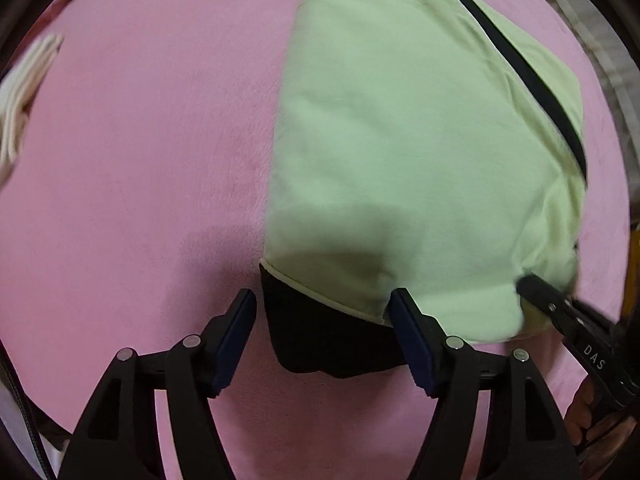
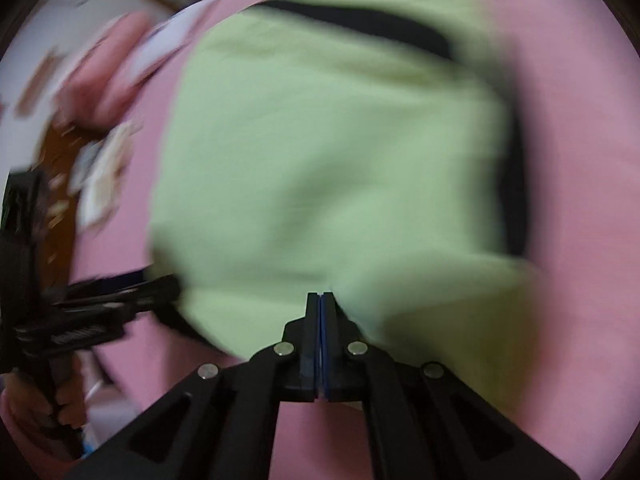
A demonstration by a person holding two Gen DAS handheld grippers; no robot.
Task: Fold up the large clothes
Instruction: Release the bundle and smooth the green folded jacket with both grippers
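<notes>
Garment (image 1: pixel 400 140) blurred, right tongs (image 2: pixel 320 300) pressed together - grip unclear, left tongs (image 1: pixel 322 308) spread.

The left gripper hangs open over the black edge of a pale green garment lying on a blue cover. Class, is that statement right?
Not quite: the cover is pink, not blue, as the left wrist view shows. The rest holds: the left gripper hangs open over the black edge of the pale green garment.
</notes>
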